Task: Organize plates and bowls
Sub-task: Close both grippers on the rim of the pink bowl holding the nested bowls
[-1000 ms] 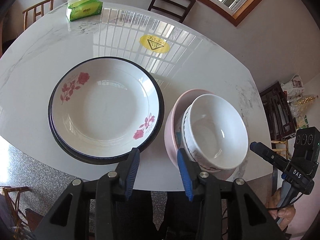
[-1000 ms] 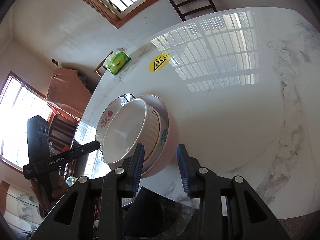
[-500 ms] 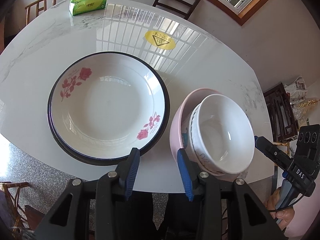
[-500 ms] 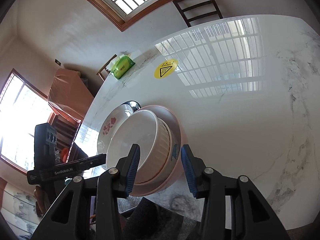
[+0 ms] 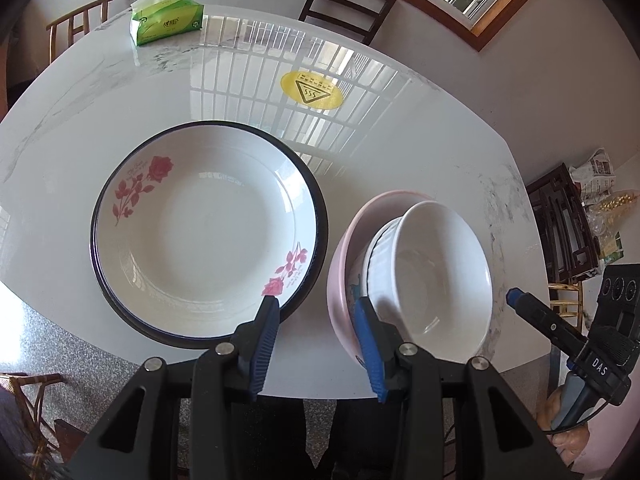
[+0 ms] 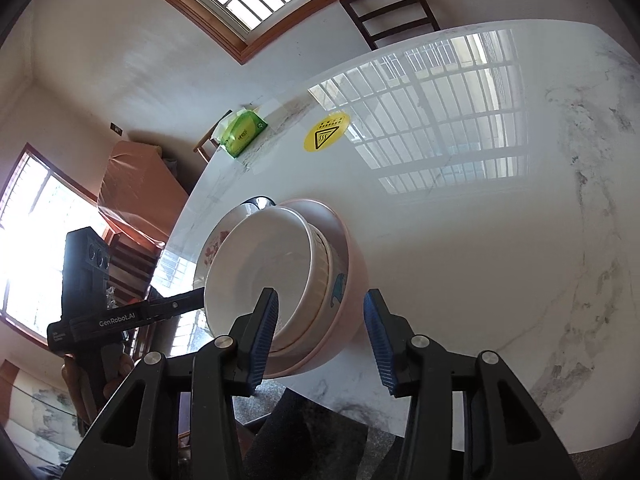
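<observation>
**Bowl stack framed by the right jaws, plates left alone**

The marble table (image 5: pixel 400 152) is seen filling most of both views, glossy and pale, with window bars mirrored across it; wooden chairs, a window and a dim sideboard are ranged around it. Two groups of crockery are set near the table's near edge: a stack of rose-patterned plates (image 5: pixel 208 232) and, just beside it on its right, a pink bowl (image 6: pixel 352 276) with a patterned bowl and a white bowl (image 6: pixel 260 264) nested inside, tilted rather than level.

The coming move is judged to turn on the bowl stack's near rim: it lies directly ahead of the right gripper (image 6: pixel 320 332), whose jaws are opening, one pad over the white bowl's inside and the other outside the pink wall, with no contact evident. The left gripper (image 5: pixel 316 340) is held partly spread and empty over the gap between plates and bowls. Farther off, a yellow warning sticker (image 5: pixel 312 90) and a green tissue pack (image 5: pixel 168 20) are seen.
</observation>
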### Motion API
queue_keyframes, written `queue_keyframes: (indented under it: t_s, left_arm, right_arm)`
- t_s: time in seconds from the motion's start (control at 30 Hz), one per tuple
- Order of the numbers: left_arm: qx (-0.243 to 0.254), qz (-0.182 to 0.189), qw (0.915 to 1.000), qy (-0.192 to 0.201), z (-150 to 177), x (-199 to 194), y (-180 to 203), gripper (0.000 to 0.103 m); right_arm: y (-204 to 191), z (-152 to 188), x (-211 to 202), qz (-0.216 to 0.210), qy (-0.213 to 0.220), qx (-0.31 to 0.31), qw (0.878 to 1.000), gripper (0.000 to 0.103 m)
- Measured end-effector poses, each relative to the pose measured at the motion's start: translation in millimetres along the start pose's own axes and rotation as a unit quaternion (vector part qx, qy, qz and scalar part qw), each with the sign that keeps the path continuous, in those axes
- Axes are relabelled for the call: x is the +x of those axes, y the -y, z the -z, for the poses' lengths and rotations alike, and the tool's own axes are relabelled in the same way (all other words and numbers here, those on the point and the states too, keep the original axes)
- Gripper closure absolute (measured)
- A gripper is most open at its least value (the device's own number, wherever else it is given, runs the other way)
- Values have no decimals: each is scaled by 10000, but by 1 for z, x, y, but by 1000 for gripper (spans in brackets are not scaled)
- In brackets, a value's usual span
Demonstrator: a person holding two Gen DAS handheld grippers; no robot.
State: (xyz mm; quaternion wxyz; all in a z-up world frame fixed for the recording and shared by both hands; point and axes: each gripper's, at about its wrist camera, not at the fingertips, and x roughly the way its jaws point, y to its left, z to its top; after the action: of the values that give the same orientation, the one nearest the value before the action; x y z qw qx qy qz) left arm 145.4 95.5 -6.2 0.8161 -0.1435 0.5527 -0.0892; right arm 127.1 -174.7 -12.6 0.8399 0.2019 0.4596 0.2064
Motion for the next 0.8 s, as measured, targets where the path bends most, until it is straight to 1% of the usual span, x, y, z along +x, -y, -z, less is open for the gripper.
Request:
queue_keyframes:
  t_s: [0.07,0.17,0.23,0.33,0.37,0.43,0.47,0.53,0.57,0.63,0.73,0.8]
  left_arm:
    - [102,-84,9999,-18,-1,3,3,63]
    - [272,-117,9995,-88,-3,9,9,63]
    - [272,-107,9994,-173,-5,14,11,63]
    - [119,-17,9998,-185,-8,15,6,65]
    - [48,33,9998,-191,-8,16,3,66]
    - [-43,102,9995,-287,-8,18,0,79]
    - [-59,174,9992,-344,-7,20,-1,80]
    - [-97,188,9990,-389,-4,24,0,82]
    - [-101,190,9989,-413,-3,26,2,84]
    - [-41,182,9990,-403,-4,26,5,91]
    - [-52,111,9989,-445,-4,26,7,91]
    - [-20,77,9988,-475,-4,25,8,91]
  right_arm:
    - [-3,-1,-3,139,-43,-126,9998,57]
    - [-4,-2,0,276,-185,-176,9993,57]
    - [-3,-2,2,333,-231,-198,9990,57]
    - [0,-3,4,401,-272,-174,9987,57]
    - [1,-4,5,454,-297,-169,9984,57]
    - [4,-3,5,549,-340,-133,9978,57]
    - [5,-4,5,584,-364,-138,9975,57]
    - [6,-4,6,701,-401,-189,9966,57]
    - [7,-5,7,757,-428,-213,9960,57]
    - [7,-7,9,724,-506,-236,9958,58]
    - [0,-11,17,989,-686,-450,9917,62]
    - [-2,-13,23,998,-836,-480,9903,66]
